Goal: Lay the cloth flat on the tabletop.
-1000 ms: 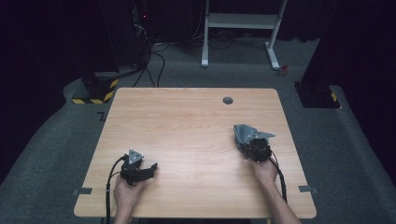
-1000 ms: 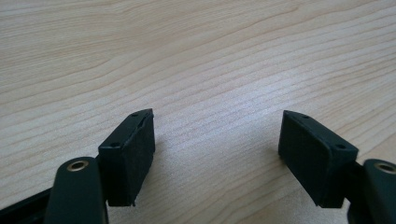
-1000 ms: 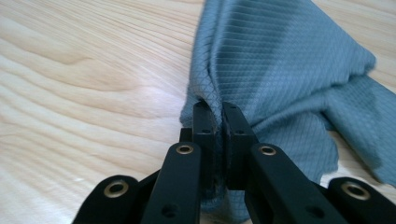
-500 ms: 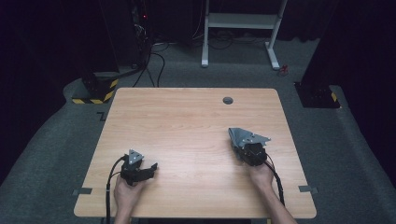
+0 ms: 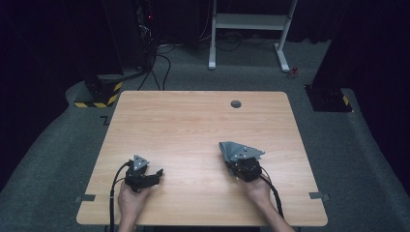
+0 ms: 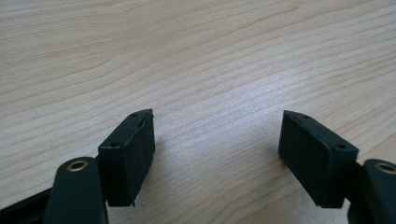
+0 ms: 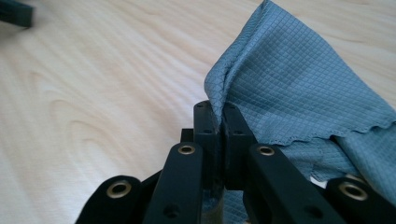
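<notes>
From the high view, your right gripper (image 5: pixel 231 155) carries the grey-blue waffle-weave cloth (image 5: pixel 238 151) just above the light wooden counter (image 5: pixel 193 121); your left gripper (image 5: pixel 155 175) rests near the front edge, well apart. The pickup looks done; spreading or folding is left. Since the earlier frame the cloth has travelled leftward toward the middle. In the left gripper view, the jaws stand released over bare wood. In the right gripper view, the jaws are clenched on a cloth fold (image 7: pixel 289 88).
</notes>
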Available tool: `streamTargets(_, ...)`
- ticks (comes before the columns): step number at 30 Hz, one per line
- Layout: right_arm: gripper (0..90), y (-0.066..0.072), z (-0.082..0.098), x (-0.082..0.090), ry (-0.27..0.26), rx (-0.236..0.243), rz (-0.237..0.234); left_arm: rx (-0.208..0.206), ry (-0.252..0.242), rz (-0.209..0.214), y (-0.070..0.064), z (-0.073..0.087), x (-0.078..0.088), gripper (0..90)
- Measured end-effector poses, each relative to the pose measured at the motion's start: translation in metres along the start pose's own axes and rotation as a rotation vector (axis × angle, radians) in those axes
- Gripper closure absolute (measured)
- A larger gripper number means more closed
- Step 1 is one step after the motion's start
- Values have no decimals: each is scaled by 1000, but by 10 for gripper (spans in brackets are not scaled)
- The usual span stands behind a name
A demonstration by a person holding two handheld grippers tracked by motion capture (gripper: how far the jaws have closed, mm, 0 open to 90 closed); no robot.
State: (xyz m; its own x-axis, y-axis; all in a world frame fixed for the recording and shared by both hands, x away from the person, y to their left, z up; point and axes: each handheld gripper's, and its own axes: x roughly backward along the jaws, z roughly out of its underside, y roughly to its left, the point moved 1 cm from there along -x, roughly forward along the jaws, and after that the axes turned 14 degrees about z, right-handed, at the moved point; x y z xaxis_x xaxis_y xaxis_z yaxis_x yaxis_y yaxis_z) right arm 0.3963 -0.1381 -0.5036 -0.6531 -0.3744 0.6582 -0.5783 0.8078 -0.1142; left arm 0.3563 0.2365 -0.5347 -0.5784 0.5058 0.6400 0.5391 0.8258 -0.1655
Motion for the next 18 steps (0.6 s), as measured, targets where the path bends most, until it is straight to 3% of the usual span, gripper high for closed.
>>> streamTargets(15,863,50,3,-2,0,54,-115,-9,3,-2,-1,0,0,275)
streamTargets(17,852,51,4,-3,3,56,-122,-7,2,-2,-1,0,0,279)
streamTargets(18,796,52,6,-5,24,36,-144,-5,0,-6,-1,0,-1,281)
